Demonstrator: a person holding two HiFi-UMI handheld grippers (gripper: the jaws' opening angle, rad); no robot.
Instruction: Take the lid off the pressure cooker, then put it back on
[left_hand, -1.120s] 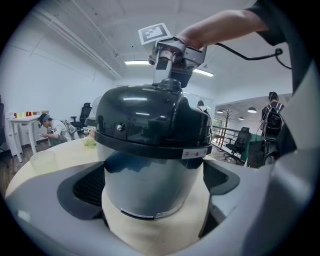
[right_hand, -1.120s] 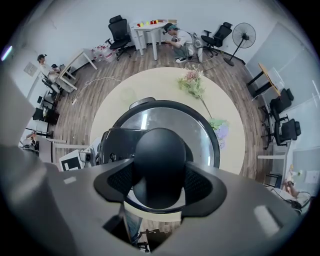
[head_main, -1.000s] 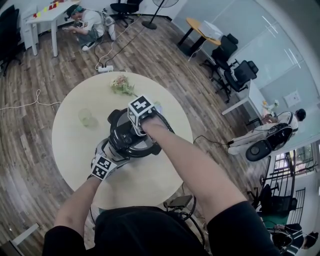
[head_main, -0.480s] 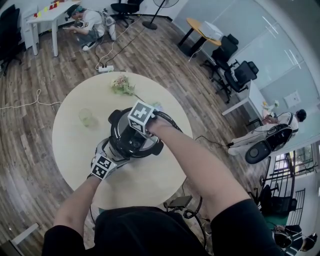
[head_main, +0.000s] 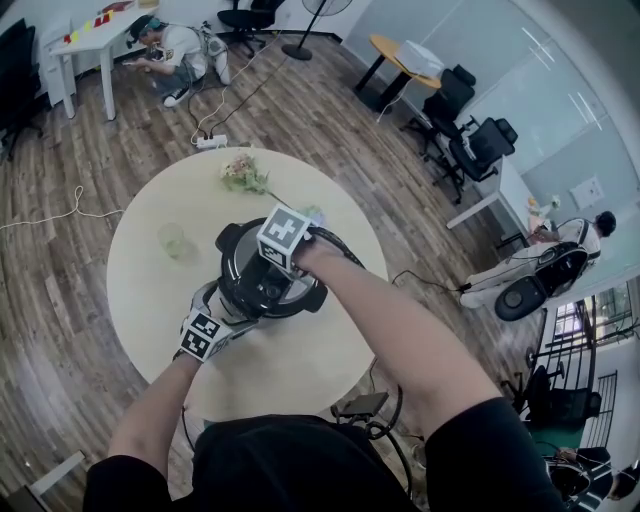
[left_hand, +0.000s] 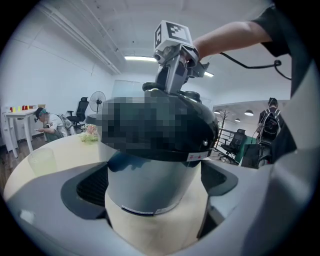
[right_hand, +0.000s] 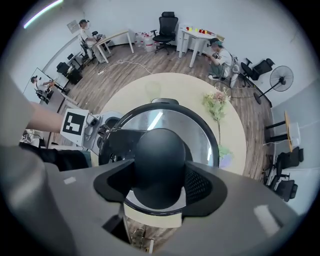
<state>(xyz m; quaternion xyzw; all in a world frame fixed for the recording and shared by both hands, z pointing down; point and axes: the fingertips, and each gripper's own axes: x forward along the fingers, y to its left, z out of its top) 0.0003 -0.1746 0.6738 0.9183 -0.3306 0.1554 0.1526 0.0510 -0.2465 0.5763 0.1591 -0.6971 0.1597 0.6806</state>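
Grip on the lid knob (right_hand: 160, 152) was made by your right gripper (right_hand: 160, 176), pointing straight down. Its jaws stood about half open, with one pad clamped on each side of the black knob. The lid (right_hand: 202, 132) sat directly beneath those jaws, seated on the pressure cooker body (left_hand: 150, 172). Your left gripper (left_hand: 156, 200) had its jaws spread wide, with a pad pressed on either flank of that body, which filled the gap between them.

Hazards, as judged:
- The rounded knob could slip between the pads if you twisted harder than the clamp allowed.
- If the lid was locked when you lifted, the whole cooker could rise or tip on the round table (head_main: 290, 370).
- A weak left hold would let the body turn with the lid.

Not verifiable:
- Whether the lid was locked or free at its rim.
- The lid's front face in the left gripper view.
- The knob in the head view, covered by your forearm (head_main: 380, 330) and the marker cube (head_main: 283, 232).
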